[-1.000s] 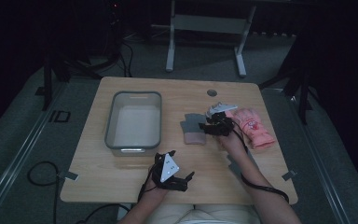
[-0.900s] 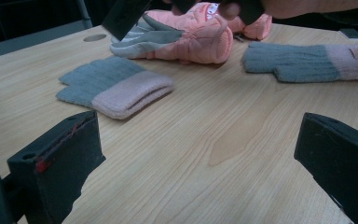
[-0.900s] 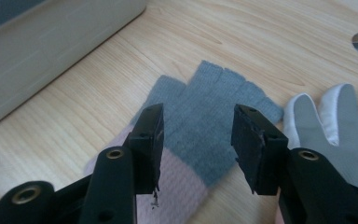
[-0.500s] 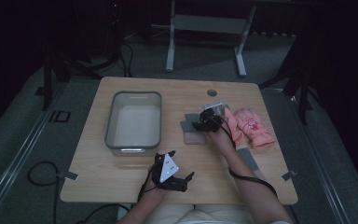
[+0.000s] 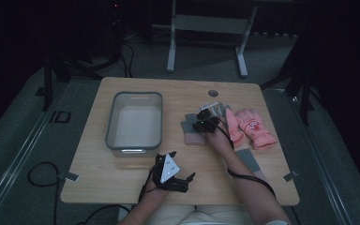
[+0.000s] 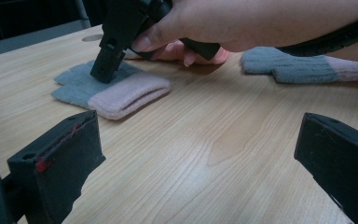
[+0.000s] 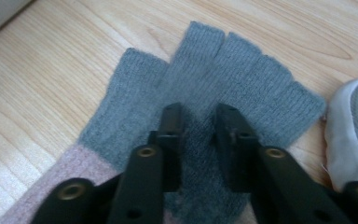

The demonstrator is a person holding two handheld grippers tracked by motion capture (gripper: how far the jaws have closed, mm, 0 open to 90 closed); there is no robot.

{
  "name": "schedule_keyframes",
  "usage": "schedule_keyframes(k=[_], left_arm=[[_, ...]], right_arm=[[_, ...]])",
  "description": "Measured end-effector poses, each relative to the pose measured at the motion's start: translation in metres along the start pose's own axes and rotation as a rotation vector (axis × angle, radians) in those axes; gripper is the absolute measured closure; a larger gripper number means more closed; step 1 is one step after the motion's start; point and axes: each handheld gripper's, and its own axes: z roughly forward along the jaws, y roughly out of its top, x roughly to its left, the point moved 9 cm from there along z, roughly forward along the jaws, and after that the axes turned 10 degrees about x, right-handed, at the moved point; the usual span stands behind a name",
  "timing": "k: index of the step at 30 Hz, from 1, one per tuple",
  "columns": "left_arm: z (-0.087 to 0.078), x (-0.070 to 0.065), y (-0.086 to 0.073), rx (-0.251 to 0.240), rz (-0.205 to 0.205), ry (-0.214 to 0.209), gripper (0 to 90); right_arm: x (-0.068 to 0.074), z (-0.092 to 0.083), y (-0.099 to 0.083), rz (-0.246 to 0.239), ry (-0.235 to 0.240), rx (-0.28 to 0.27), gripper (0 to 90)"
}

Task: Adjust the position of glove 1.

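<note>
Right tongs (image 7: 198,116) pinch grey glove (image 7: 242,84), fingers pointing away.

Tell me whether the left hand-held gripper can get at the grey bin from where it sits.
Probably yes. The left hand-held gripper rests near the table's front edge with its jaws open and nothing between them, and the grey bin stands just beyond it to its left. Only bare tabletop lies between; the right hand-held gripper is busy on the grey glove.

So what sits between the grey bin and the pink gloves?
In the high view, the grey glove with a pink cuff lies between the bin and the pink gloves, with the right gripper down on it.
</note>
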Motion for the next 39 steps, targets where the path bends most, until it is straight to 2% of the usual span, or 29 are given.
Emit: schedule_keyframes(k=[1,3,4,7,8,9,10,11,12,13,14,16,17,18,21,22,24,27,29,32,36,39], left_arm=[[0.0,0.0,0.0,0.0,0.001,0.0,0.1],[0.0,0.0,0.0,0.001,0.002,-0.001,0.1],[0.0,0.0,0.0,0.001,0.002,-0.003,0.2],[0.0,0.0,0.0,-0.002,-0.002,-0.005,0.1],[0.0,0.0,0.0,-0.002,-0.004,-0.007,0.1],[0.0,0.0,0.0,0.0,-0.004,-0.008,0.1],[0.0,0.0,0.0,0.001,-0.005,-0.008,0.1],[0.0,0.0,0.0,0.001,-0.002,-0.006,0.1],[0.0,0.0,0.0,0.0,-0.004,-0.007,0.1],[0.0,0.0,0.0,-0.002,-0.002,-0.005,0.1],[0.0,0.0,0.0,-0.002,-0.001,-0.003,0.1],[-0.001,0.0,0.0,-0.005,-0.006,-0.006,0.1],[-0.001,0.001,0.0,-0.007,-0.015,-0.01,0.1],[-0.001,0.001,0.0,-0.008,-0.018,-0.011,0.1],[-0.001,0.002,0.0,-0.008,-0.02,-0.012,0.1],[-0.001,0.002,0.0,-0.008,-0.02,-0.011,0.1],[-0.001,0.002,0.0,-0.007,-0.016,-0.01,0.1],[-0.001,0.002,0.0,-0.01,-0.018,-0.01,0.1],[-0.002,0.002,0.0,-0.014,-0.025,-0.013,0.1],[-0.002,0.002,0.0,-0.012,-0.02,-0.014,0.1],[-0.001,0.001,0.0,-0.008,-0.014,-0.012,0.1],[-0.001,0.002,0.0,-0.007,-0.017,-0.012,0.1]], right_arm=[[0.002,0.0,0.001,0.0,-0.001,0.014,79.2],[0.003,-0.001,0.002,0.003,-0.003,0.022,80.7],[0.005,-0.007,0.003,0.014,0.029,0.03,83.5],[0.011,-0.027,0.006,0.017,0.046,-0.008,83.8],[0.011,-0.027,0.006,0.017,0.046,-0.008,83.8],[0.017,-0.045,0.007,0.02,0.049,-0.042,83.9],[0.017,-0.045,0.007,0.02,0.049,-0.042,83.9],[0.026,-0.063,0.006,0.007,0.055,-0.07,83.9],[0.026,-0.063,0.006,0.007,0.055,-0.07,83.9],[0.033,-0.08,0.003,0.002,0.047,-0.1,83.9],[0.033,-0.08,0.003,0.002,0.047,-0.1,83.9],[0.037,-0.095,-0.004,0.005,0.03,-0.131,83.9],[0.041,-0.107,-0.015,0.029,0.05,-0.148,83.9],[0.043,-0.111,-0.022,0.034,0.046,-0.158,84.0],[0.044,-0.114,-0.028,0.029,0.034,-0.16,83.9],[0.049,-0.119,-0.046,0.054,0.048,-0.157,83.9],[0.053,-0.12,-0.059,0.095,0.088,-0.156,83.9],[0.063,-0.12,-0.073,0.081,0.078,-0.152,83.9],[0.066,-0.117,-0.083,0.08,0.051,-0.143,83.9],[0.071,-0.109,-0.098,0.097,0.082,-0.114,83.9],[0.079,-0.1,-0.112,0.118,0.088,-0.089,83.9],[0.084,-0.094,-0.115,0.101,0.09,-0.079,83.5]])
